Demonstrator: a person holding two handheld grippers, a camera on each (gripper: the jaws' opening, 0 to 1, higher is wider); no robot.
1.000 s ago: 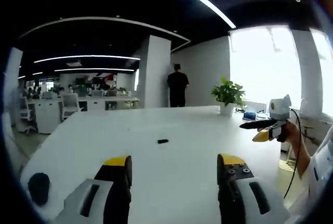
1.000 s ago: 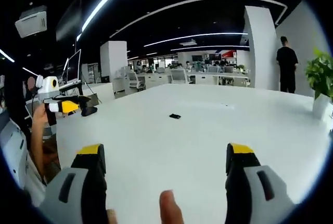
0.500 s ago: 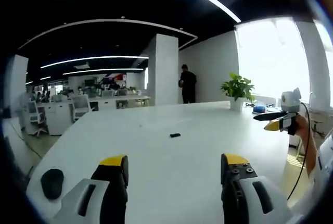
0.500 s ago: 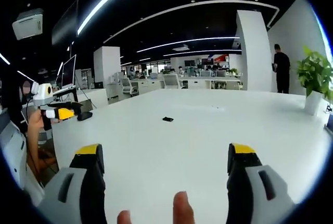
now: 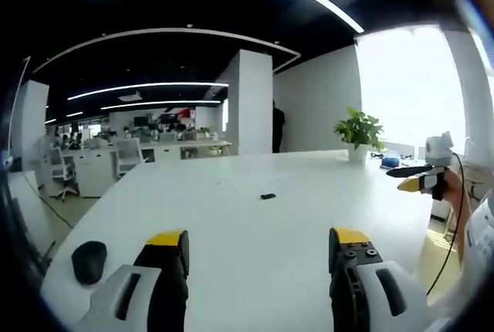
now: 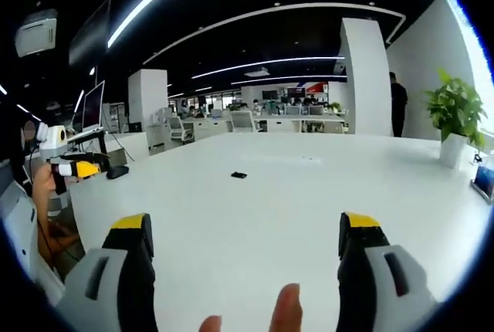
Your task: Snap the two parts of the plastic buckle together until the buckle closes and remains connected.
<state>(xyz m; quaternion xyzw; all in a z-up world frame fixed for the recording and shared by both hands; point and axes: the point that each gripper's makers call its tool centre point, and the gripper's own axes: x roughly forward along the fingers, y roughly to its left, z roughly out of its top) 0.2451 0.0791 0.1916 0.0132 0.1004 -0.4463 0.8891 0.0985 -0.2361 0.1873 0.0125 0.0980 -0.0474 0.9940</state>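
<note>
A small black buckle piece (image 5: 268, 196) lies alone out on the white table (image 5: 231, 224); the right gripper view has it as a dark speck (image 6: 238, 175). Whether it is one part or two joined, I cannot tell at this distance. My left gripper (image 5: 253, 259) is held open above the table's near edge, nothing between its yellow-tipped jaws. My right gripper (image 6: 245, 243) is open too, with fingertips of a hand showing below it. Each gripper appears in the other's view: the right one (image 5: 421, 181) at the far right, the left one (image 6: 73, 166) at the far left.
A black computer mouse (image 5: 89, 261) rests near the table's left corner. A potted plant (image 5: 359, 133) stands at the far right end of the table. Office desks and chairs fill the background, and a person (image 6: 397, 104) stands beside a white pillar.
Both views have shifted as the hands moved; the buckle piece now sits slightly further right in the left gripper view and further left in the right gripper view. The jaws stayed open.
</note>
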